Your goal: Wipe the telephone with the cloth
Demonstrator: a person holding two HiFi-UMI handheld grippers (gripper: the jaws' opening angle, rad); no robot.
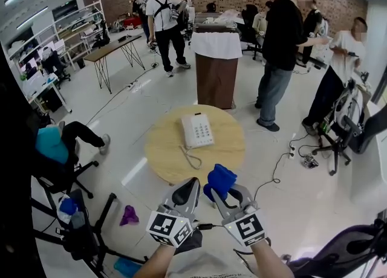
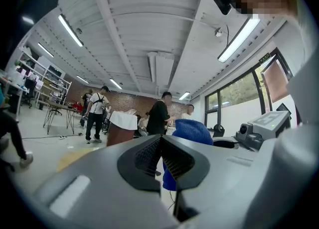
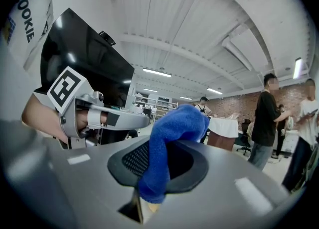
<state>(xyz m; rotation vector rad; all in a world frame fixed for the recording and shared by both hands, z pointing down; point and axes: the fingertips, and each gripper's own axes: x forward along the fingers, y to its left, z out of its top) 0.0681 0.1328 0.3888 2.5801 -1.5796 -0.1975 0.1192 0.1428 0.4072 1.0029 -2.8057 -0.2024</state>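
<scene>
**Step in hand: bring the cloth to the telephone.**

The right claw (image 1: 227, 197) is clamped on a blue fleecy cloth (image 1: 221, 179). One bunched end stands free above the jaws. The left claw (image 1: 188, 187) is fully closed and holds nothing. The white push-button telephone (image 1: 198, 130) lies untouched near the middle of the round wooden counter (image 1: 227, 150), well ahead of both claws.

1. Carry the right claw forward and tip it down so that the free end of the cloth meets the telephone first, not the jaw tips.
2. Wipe along the handset and then over the keypad with light pressure. The set looks light and is likely to slide.
3. Rest the closed left claw against one edge of the telephone to steady it.
4. Keep the cloth off the coiled white cord (image 1: 192, 159) at the near side, which could snag.

**What each view supplies.**

- Only the head view shows the telephone and the counter, so judge the approach there.
- The right claw view confirms the grip: the cloth (image 3: 174, 123) passes down between the pads of the right claw (image 3: 157, 158).
- The left claw view shows the pads of the left claw (image 2: 160, 146) meeting with nothing between them. The cloth (image 2: 192, 129) lies beyond them.
</scene>
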